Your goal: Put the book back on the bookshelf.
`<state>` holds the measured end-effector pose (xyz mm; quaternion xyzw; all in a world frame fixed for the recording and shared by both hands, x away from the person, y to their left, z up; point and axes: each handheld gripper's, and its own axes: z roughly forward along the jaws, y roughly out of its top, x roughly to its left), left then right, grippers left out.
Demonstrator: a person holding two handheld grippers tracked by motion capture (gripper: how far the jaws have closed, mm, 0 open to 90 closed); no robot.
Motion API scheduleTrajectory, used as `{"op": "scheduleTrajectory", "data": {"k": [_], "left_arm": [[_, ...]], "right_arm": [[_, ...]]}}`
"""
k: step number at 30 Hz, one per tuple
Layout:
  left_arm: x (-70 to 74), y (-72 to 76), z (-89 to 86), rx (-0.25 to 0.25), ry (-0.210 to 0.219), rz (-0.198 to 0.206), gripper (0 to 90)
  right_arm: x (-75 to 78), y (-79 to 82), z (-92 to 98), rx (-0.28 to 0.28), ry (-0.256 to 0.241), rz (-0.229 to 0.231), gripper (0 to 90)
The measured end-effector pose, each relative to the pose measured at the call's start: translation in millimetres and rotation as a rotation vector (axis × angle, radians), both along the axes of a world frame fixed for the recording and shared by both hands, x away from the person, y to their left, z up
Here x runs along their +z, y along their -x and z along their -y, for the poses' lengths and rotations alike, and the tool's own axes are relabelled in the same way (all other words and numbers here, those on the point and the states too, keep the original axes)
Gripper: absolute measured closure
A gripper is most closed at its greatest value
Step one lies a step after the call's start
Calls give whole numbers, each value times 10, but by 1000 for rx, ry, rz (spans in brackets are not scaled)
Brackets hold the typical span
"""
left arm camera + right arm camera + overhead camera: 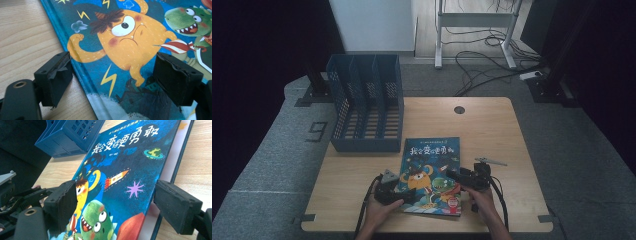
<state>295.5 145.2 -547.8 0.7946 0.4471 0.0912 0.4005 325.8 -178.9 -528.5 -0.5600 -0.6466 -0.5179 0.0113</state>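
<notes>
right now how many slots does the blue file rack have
3. The blue perforated plastic file rack stands at the table's far left corner, its slots side by side: left, middle, right. All look empty, though their floors are partly hidden.

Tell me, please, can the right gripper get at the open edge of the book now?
Probably yes. The right gripper is open at the book's right edge, its fingers spread to either side of the cover. Nothing lies between them and that edge, and the table beside it is bare.
</notes>
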Motion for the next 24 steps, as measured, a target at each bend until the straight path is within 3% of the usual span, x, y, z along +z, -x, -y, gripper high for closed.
{"op": "scheduleTrajectory", "data": {"k": [7,15,18,24], "left_arm": [[0,-6,-16,-2,15,-6,155],[-3,-16,-44,1,41,-15,154],[-5,-19,-52,1,53,-19,154],[-8,-25,-69,1,67,-23,154]], "right_arm": [[13,4,26,3,-41,-3,186],[39,18,50,20,-73,23,199],[36,12,71,24,-106,27,210],[45,21,76,35,-111,54,215]]}}
